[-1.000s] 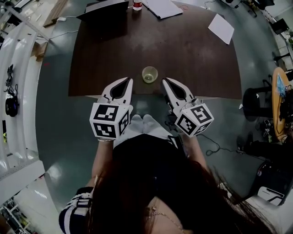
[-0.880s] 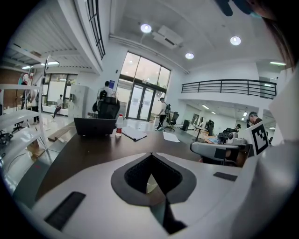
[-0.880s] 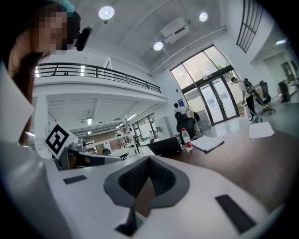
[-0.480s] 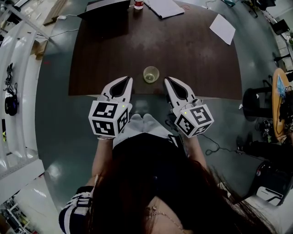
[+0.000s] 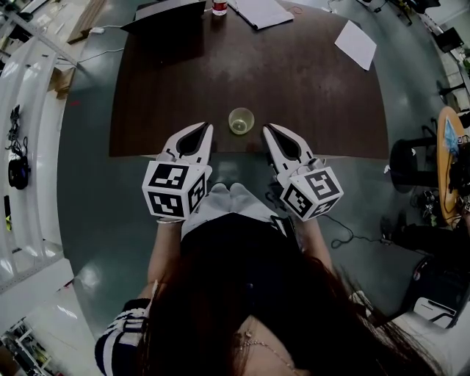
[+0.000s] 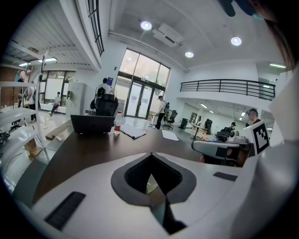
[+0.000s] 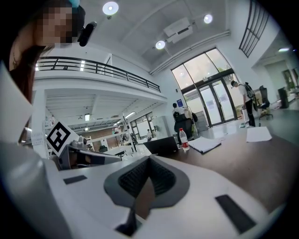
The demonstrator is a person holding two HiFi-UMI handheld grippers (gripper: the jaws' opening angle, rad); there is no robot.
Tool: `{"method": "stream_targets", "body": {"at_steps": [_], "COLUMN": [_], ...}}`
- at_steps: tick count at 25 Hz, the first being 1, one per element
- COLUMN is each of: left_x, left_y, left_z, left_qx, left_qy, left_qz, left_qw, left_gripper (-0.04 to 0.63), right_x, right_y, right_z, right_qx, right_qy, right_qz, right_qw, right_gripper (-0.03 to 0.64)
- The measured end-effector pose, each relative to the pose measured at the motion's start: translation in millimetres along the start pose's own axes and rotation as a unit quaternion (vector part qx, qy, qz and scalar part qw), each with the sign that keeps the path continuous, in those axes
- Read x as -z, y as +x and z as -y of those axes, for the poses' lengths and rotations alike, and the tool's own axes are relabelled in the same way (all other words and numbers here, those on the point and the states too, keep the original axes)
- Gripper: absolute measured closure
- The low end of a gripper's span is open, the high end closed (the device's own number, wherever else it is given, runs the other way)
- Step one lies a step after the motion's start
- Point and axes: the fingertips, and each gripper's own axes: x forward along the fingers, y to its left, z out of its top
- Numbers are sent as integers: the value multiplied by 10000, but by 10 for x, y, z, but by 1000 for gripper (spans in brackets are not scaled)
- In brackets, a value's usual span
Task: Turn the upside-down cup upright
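A small translucent cup point(image 5: 240, 120) stands on the dark brown table point(image 5: 308, 88), close to its near edge; seen from above, I cannot tell which way up it stands. My left gripper point(image 5: 208, 126) is shut and empty, its tip just left of the cup and apart from it. Just right of the cup is my right gripper point(image 5: 266, 127), also shut and empty. In the left gripper view the closed left gripper point(image 6: 151, 154) shows a pale sliver of the cup point(image 6: 150, 186) through its opening. In the right gripper view the closed right gripper point(image 7: 149, 158) points over the table.
At the table's far end are a black laptop point(image 5: 170, 10), a red-capped bottle point(image 5: 219, 7) and a notebook point(image 5: 261, 12). A loose paper sheet point(image 5: 355, 45) lies far right. A black stool point(image 5: 411, 165) stands on the floor to the right.
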Motion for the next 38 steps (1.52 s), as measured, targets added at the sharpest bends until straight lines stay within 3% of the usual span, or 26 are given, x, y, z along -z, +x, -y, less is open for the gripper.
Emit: {"method": "stream_targets", "body": {"at_steps": [38], "left_x": [2], "left_y": [-2], "left_z": [65], "left_qx": [259], "left_qy": [87], "left_qz": [-132], "left_qw": [9995], "left_gripper": [592], "right_x": [17], "right_y": [42], "right_z": [-44], "right_qx": [164], "right_qy": [-102], "right_qz": [-24], "right_qw": [9998], "right_gripper": [600]}}
